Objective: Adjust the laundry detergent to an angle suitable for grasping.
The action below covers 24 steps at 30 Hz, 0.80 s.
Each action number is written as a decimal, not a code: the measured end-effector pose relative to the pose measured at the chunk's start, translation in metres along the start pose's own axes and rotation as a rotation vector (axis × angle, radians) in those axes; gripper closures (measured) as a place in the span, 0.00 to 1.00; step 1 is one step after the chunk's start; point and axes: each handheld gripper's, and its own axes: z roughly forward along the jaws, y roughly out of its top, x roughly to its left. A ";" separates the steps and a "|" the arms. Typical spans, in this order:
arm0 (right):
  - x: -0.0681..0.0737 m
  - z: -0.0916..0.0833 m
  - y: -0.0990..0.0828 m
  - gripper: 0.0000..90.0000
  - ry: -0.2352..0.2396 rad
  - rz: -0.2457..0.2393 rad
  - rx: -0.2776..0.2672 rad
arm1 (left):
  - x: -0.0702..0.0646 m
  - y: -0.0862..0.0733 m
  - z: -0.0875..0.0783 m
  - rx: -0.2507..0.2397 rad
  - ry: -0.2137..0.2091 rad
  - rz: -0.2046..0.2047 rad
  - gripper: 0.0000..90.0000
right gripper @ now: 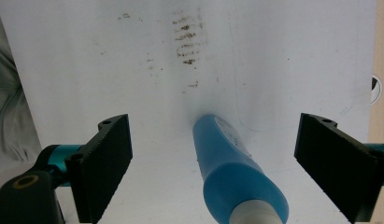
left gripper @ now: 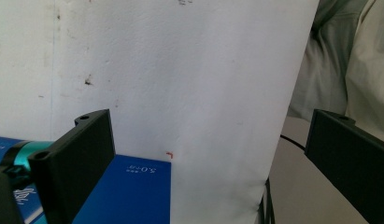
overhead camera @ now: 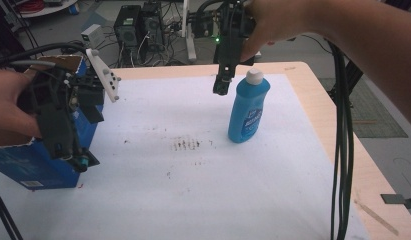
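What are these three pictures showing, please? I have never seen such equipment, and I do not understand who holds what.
A person holds a hand tool with a two-jaw claw in each hand. One picture comes from a camera above the table; the other two come from cameras riding on each tool. The left claw is open over a blue box at the table's left edge. The right claw is open, its jaws on either side of an upright blue bottle without touching it. Both stand on a white sheet with small brown marks. Nothing is held.

Even soft light, faint shadows, slightly soft, grainy focus
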 end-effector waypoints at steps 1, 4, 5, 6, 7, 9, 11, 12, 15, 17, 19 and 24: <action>0.000 0.000 0.000 0.12 0.002 -0.001 -0.001 | 0.000 0.000 0.000 0.000 0.000 0.000 0.02; 0.001 -0.001 -0.001 0.12 0.004 -0.003 -0.005 | 0.001 0.000 -0.001 -0.009 0.002 -0.003 0.02; 0.001 -0.001 -0.001 0.12 0.004 -0.003 -0.005 | 0.001 0.000 -0.001 -0.009 0.002 -0.003 0.02; 0.002 -0.002 -0.001 0.12 0.007 -0.003 -0.004 | 0.002 0.001 0.000 -0.011 0.004 -0.005 0.02; 0.002 -0.001 -0.001 0.12 0.006 -0.008 -0.005 | 0.002 0.001 0.000 -0.011 0.007 -0.009 0.02; 0.003 -0.001 -0.002 0.12 0.008 -0.008 -0.001 | 0.004 0.002 0.001 -0.004 0.007 -0.005 0.02; 0.003 -0.001 -0.002 0.12 0.008 -0.007 -0.001 | 0.003 0.002 0.001 -0.007 0.002 -0.013 0.02; 0.004 -0.001 -0.002 0.12 0.008 -0.007 0.002 | 0.004 0.003 0.001 -0.004 0.003 -0.008 0.02; 0.004 -0.003 -0.004 0.12 0.008 -0.007 -0.005 | 0.005 0.004 0.002 0.000 0.003 -0.007 0.02; 0.005 -0.005 -0.005 0.12 0.007 -0.003 -0.007 | 0.005 0.004 0.002 0.001 0.007 -0.003 0.02; 0.006 -0.005 -0.005 0.12 0.006 0.000 -0.004 | 0.005 0.004 0.002 0.001 0.006 -0.004 0.02; 0.008 -0.006 -0.007 0.12 0.006 0.000 0.000 | 0.006 0.004 0.002 0.002 0.015 -0.009 0.02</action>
